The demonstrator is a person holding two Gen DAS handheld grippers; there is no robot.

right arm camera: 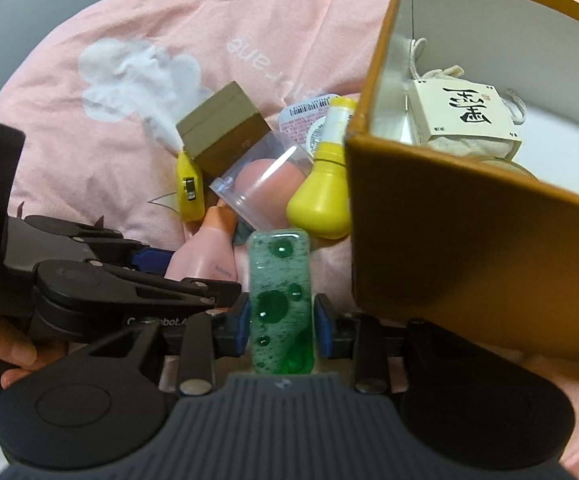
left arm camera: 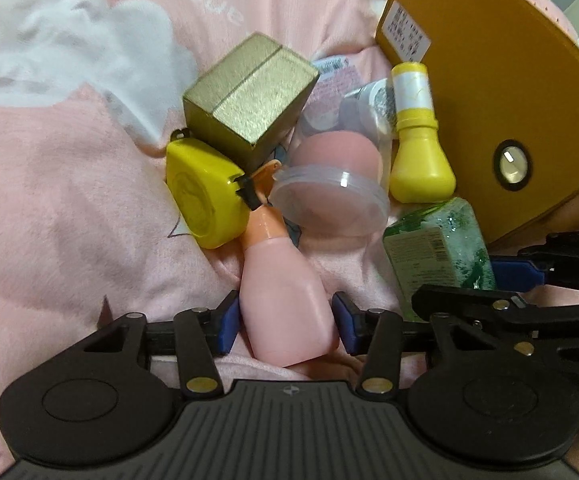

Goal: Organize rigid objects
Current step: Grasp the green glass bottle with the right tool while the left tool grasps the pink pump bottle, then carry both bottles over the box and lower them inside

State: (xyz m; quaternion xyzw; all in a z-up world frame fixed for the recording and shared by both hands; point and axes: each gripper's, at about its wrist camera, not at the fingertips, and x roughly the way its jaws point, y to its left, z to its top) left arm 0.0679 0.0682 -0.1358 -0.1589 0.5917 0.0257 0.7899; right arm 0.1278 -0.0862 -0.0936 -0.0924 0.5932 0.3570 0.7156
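A pink bottle (left arm camera: 285,300) lies on the pink blanket between my left gripper's (left arm camera: 285,326) blue pads, which sit close against its sides; it also shows in the right wrist view (right arm camera: 205,258). My right gripper (right arm camera: 281,326) has its pads against a green gel bottle (right arm camera: 281,300), also in the left wrist view (left arm camera: 437,252). Beyond lie a yellow tape measure (left arm camera: 203,192), a gold box (left arm camera: 249,96), a clear jar with a pink sponge (left arm camera: 329,188) and a yellow bottle (left arm camera: 417,140).
An orange box (right arm camera: 449,208) stands open at the right, holding a white packet with black characters (right arm camera: 465,116) and a cloth pouch. Its outer wall shows in the left wrist view (left arm camera: 489,80). A pink blanket (left arm camera: 49,200) covers the surface.
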